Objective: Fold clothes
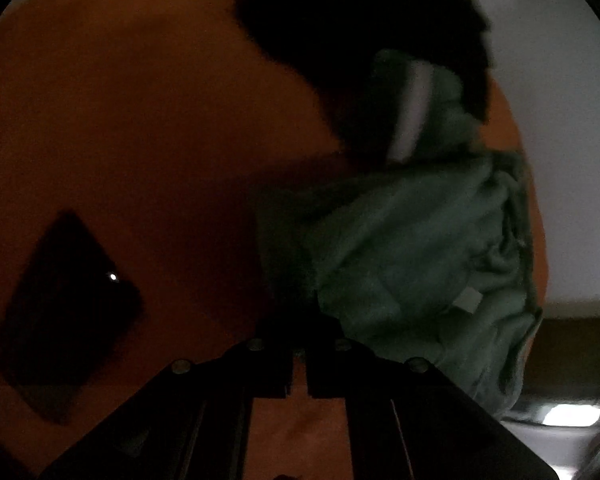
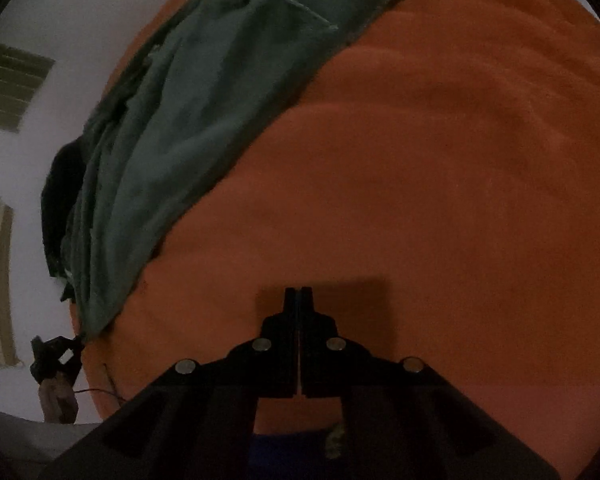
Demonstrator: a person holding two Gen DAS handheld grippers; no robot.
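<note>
A crumpled green garment (image 1: 412, 248) lies on the orange blanket (image 1: 140, 120), with a black garment (image 1: 360, 20) bunched behind it. My left gripper (image 1: 300, 320) is shut on the green garment's near edge, and the cloth runs up and right from its tips. In the right wrist view the green garment (image 2: 188, 120) stretches along the blanket's left side and tapers to a corner at the left gripper (image 2: 58, 354), which a hand holds. My right gripper (image 2: 299, 292) is shut with nothing in it, hovering over bare orange blanket (image 2: 420, 160).
A dark flat rectangular object (image 1: 68, 316) lies on the blanket at the left. The blanket's edge runs close behind the clothes, with a white wall (image 1: 560, 160) beyond. A louvred vent (image 2: 8, 84) is on that wall. Blue cloth (image 2: 284, 452) shows under my right gripper.
</note>
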